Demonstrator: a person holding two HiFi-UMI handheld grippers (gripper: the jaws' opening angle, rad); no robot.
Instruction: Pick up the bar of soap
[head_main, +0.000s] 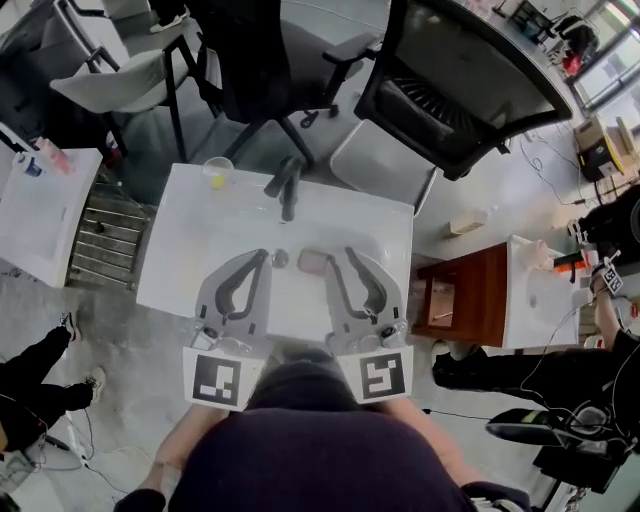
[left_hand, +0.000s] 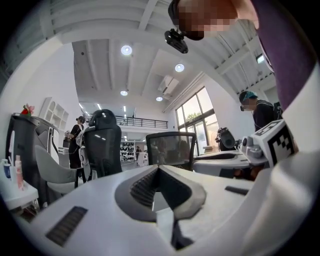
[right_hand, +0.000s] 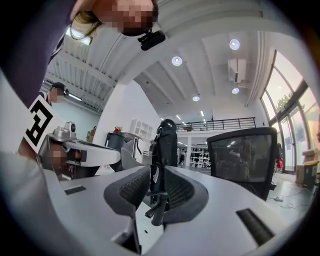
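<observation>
The pale pink bar of soap (head_main: 312, 262) lies on the white table (head_main: 195, 235), between my two grippers and just left of the right one's inner fingertip. Both grippers point away from me over the table's near half. My left gripper (head_main: 261, 257) (left_hand: 159, 169) has its jaw tips together and holds nothing. My right gripper (head_main: 339, 256) (right_hand: 157, 173) is open, with a narrow empty gap between its pads. The soap does not show in either gripper view. A small grey round thing (head_main: 281, 258) sits just left of the soap.
A black handle-like object (head_main: 288, 190) (right_hand: 158, 209) lies at the table's far middle, with a yellowish cup (head_main: 217, 172) at the far left edge. A black mesh chair (head_main: 455, 95) stands beyond the table. A wooden cabinet (head_main: 468, 295) is at the right.
</observation>
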